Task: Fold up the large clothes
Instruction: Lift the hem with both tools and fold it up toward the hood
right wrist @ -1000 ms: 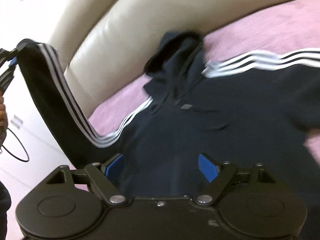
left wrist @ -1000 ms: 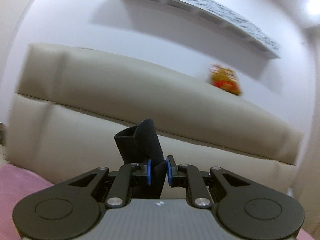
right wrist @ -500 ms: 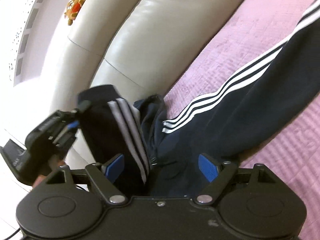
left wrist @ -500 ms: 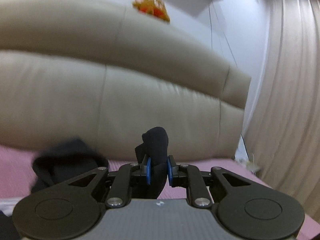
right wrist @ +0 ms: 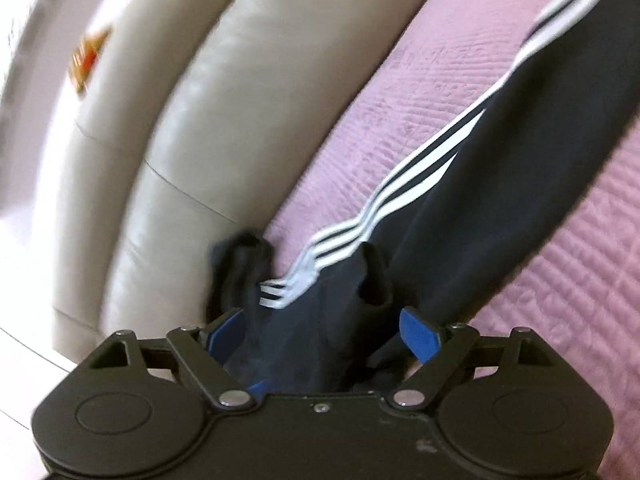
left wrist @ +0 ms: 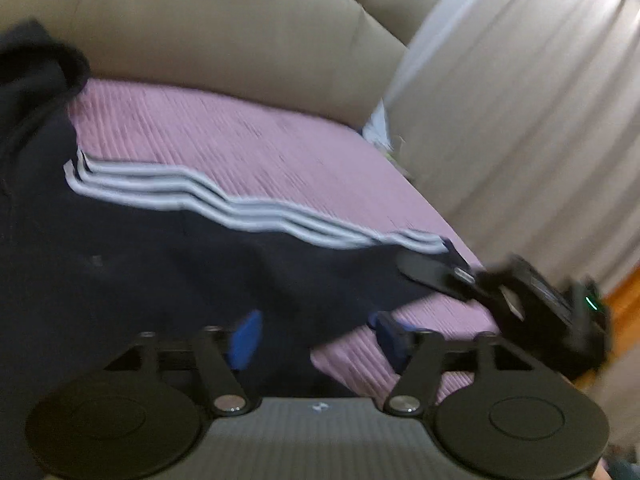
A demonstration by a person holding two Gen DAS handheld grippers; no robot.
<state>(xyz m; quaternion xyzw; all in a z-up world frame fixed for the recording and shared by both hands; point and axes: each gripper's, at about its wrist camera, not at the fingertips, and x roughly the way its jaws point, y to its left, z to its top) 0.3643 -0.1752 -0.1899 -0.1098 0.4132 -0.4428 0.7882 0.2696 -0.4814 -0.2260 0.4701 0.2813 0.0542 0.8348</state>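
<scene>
A dark navy hoodie point(left wrist: 132, 264) with white sleeve stripes point(left wrist: 240, 204) lies on a pink quilted bed cover point(left wrist: 240, 136). My left gripper point(left wrist: 316, 340) is open just above the hoodie's body, with nothing between its blue pads. My right gripper point(right wrist: 324, 332) is open too, over bunched navy cloth point(right wrist: 320, 320); the striped sleeve point(right wrist: 480, 168) stretches away to the upper right. The right gripper also shows in the left wrist view point(left wrist: 520, 292), at the sleeve's end near the bed edge. The hood point(right wrist: 240, 264) lies against the headboard.
A beige padded headboard point(left wrist: 224, 28) runs along the bed's far side. Pale curtains point(left wrist: 540, 120) hang at the right beyond the bed edge. A small orange toy point(right wrist: 88, 60) sits on top of the headboard.
My left gripper has let go of the sleeve cuff, opened and tipped down toward the hoodie. The left sleeve now lies folded across the body. The right gripper stays open.
</scene>
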